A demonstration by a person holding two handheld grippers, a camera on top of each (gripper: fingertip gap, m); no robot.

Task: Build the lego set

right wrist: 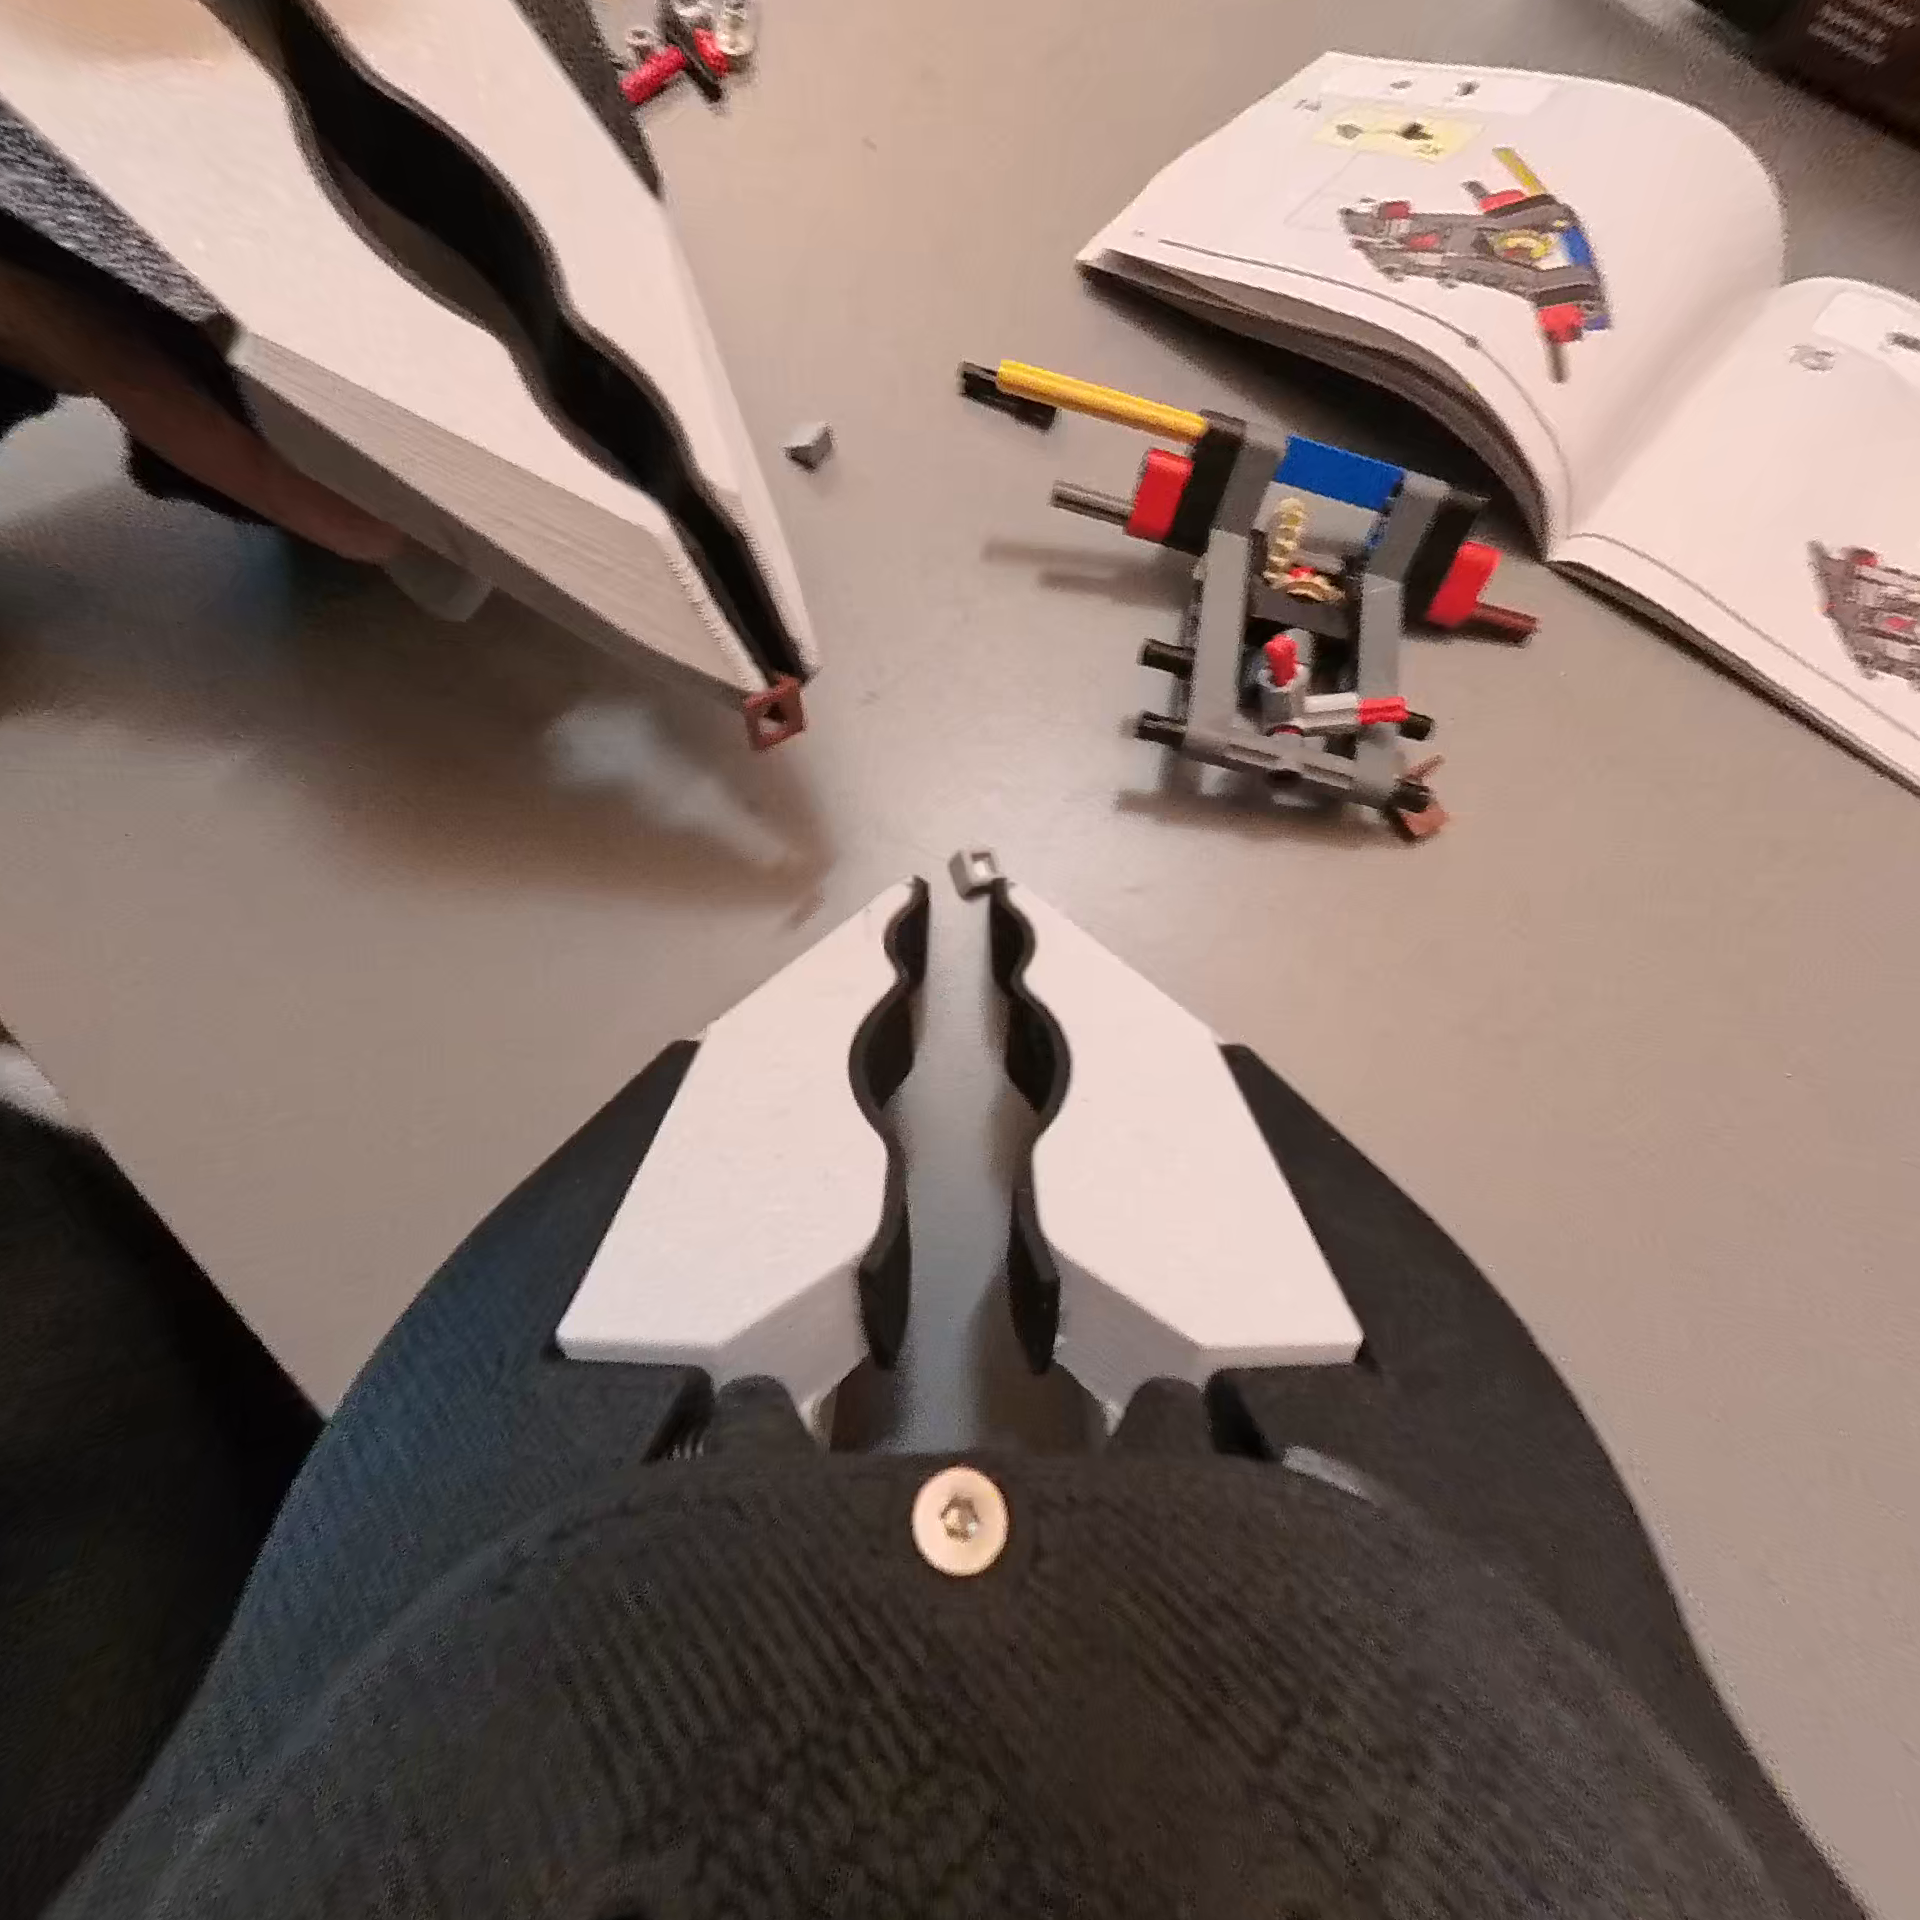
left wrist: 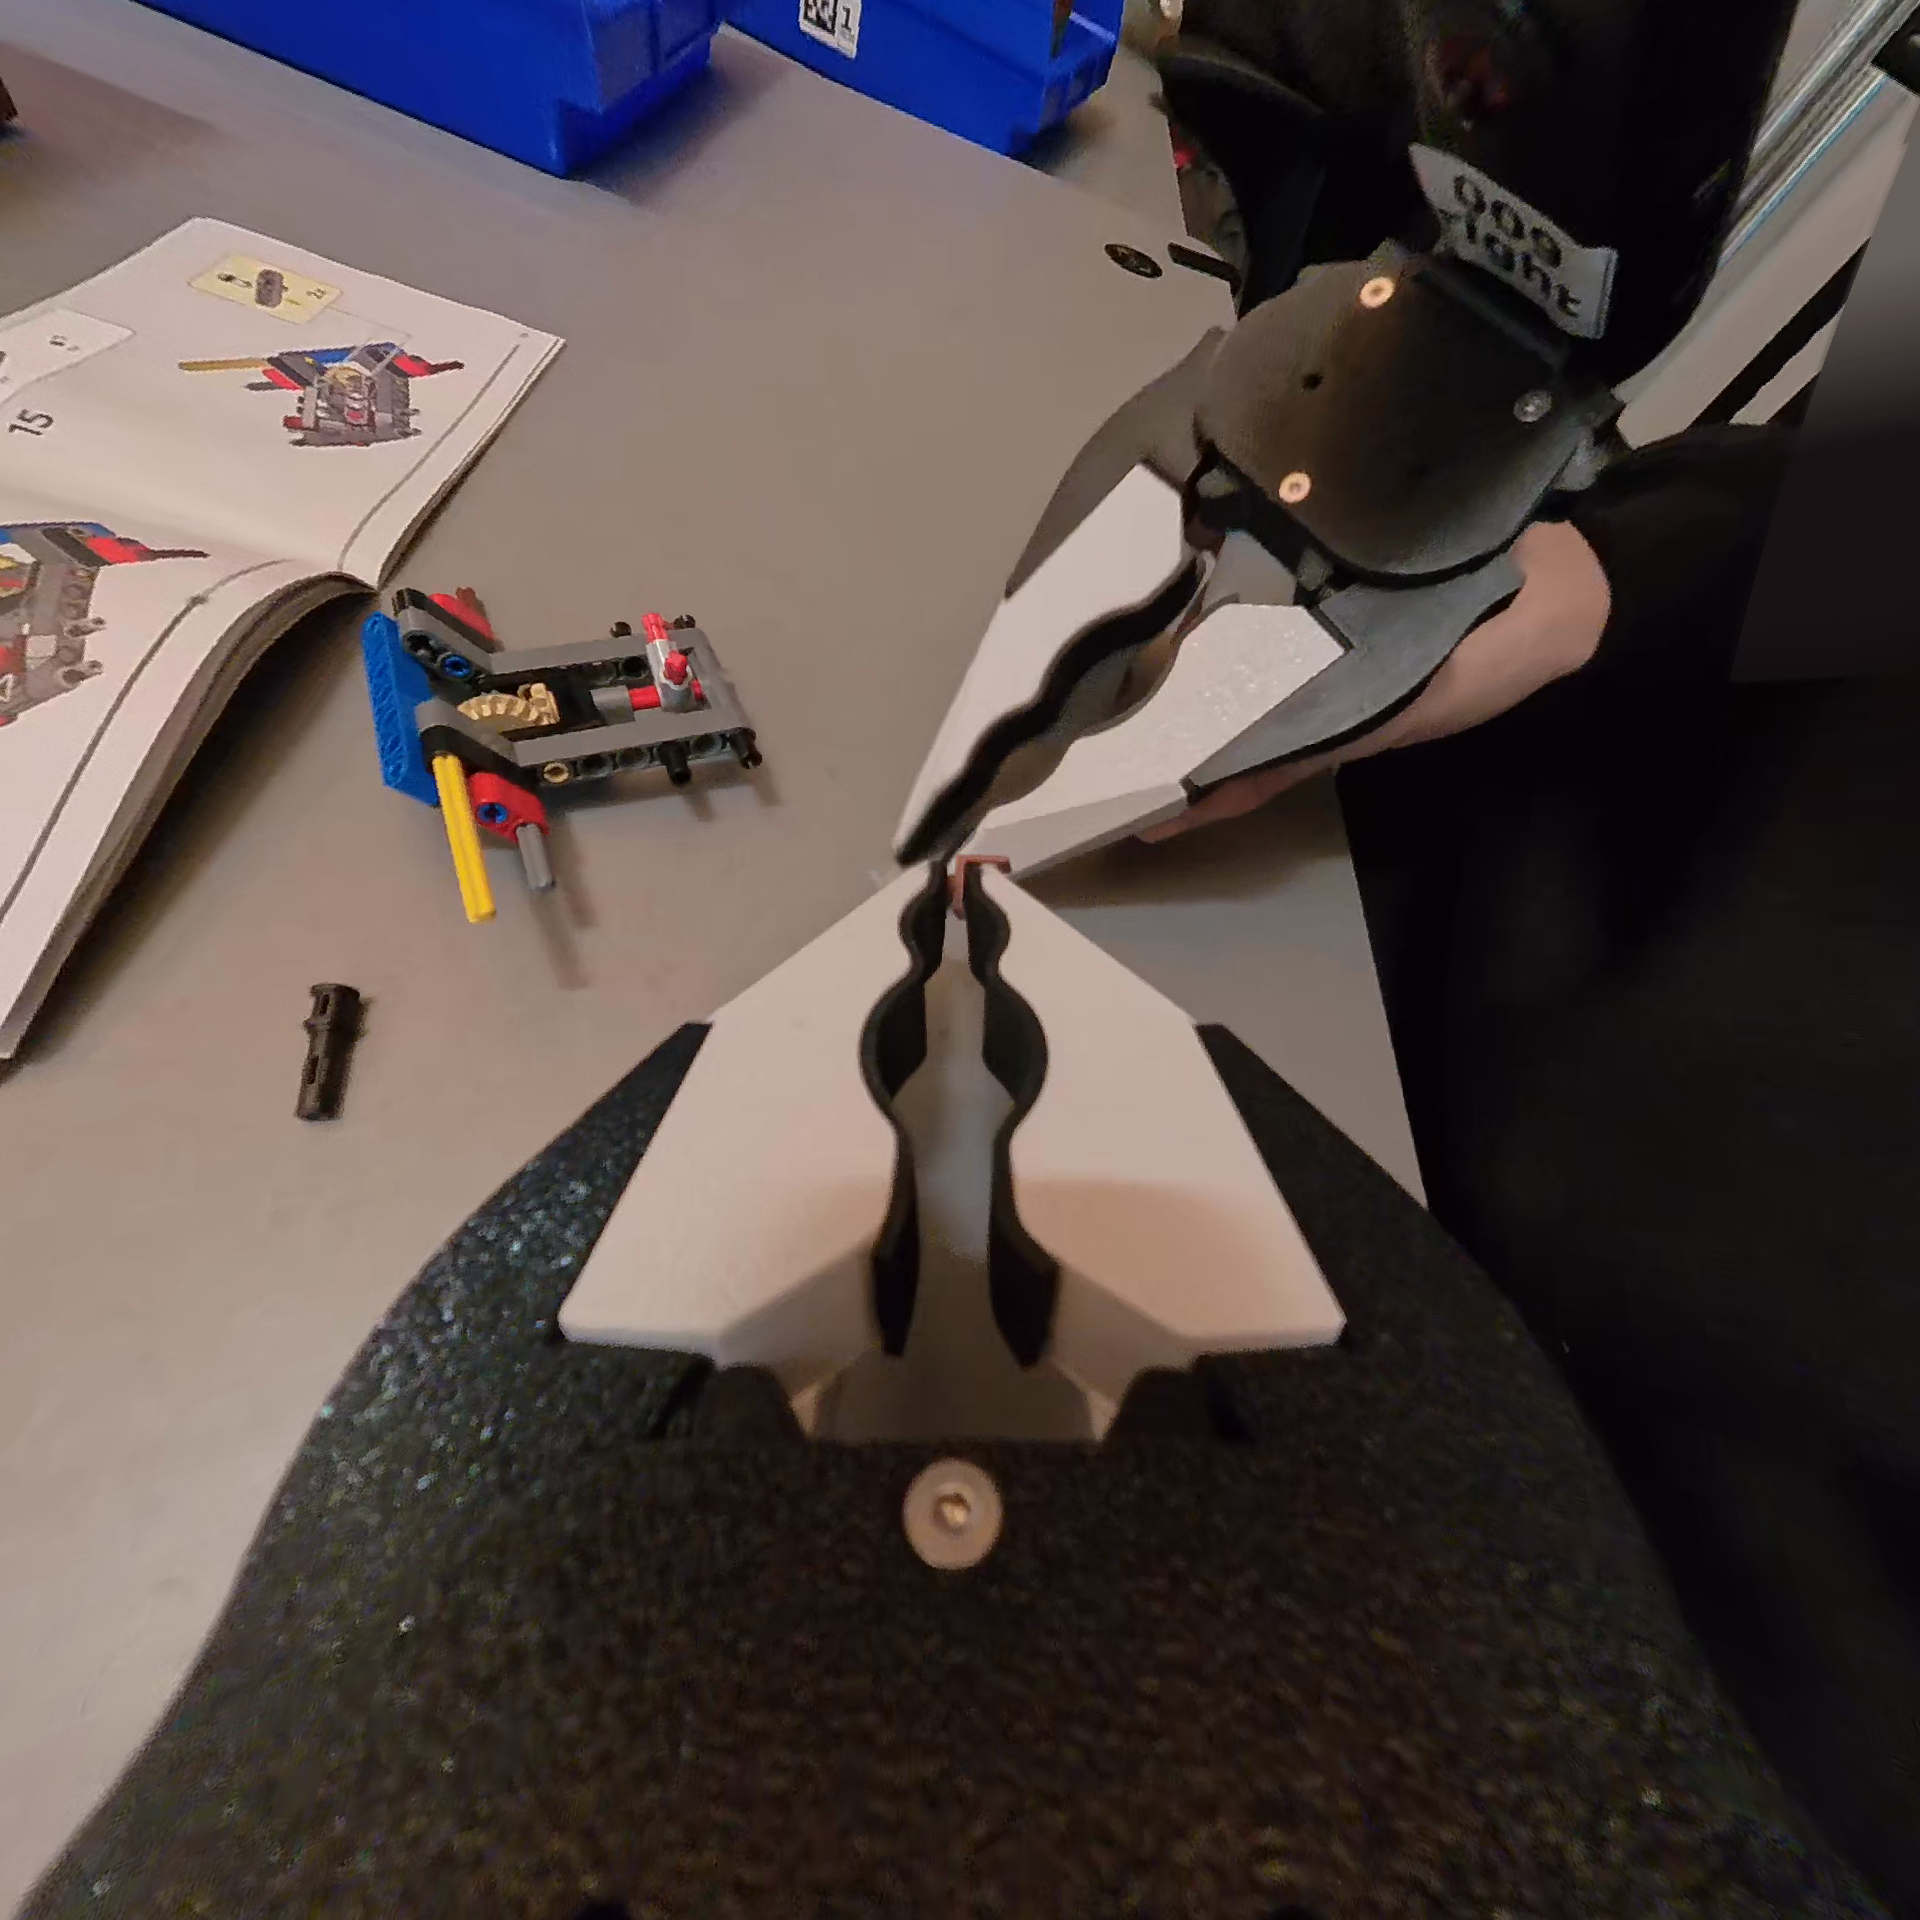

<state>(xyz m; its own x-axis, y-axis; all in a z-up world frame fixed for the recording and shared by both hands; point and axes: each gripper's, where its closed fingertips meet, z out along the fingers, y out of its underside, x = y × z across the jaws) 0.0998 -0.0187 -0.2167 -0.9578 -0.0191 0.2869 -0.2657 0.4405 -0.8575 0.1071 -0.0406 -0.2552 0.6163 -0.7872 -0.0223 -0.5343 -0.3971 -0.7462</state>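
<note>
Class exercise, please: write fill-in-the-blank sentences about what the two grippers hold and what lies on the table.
1. The left gripper is shut on a tiny piece coloured ___.
2. The right gripper pinches a small block coloured ___.
3. The long axle on the lego model is ___.
4. The instruction booklet lies ___ on the table.

Missing words: brown; grey; yellow; open.

You are working with two grippers, the left gripper pinching one small reddish-brown piece and the right gripper pinching one small grey piece. On the tabletop you are looking at one partly built lego assembly, one open instruction booklet, one loose black pin, one loose small grey piece and one little cluster of red and grey parts. Two blue bins are sitting at the far edge.
</note>
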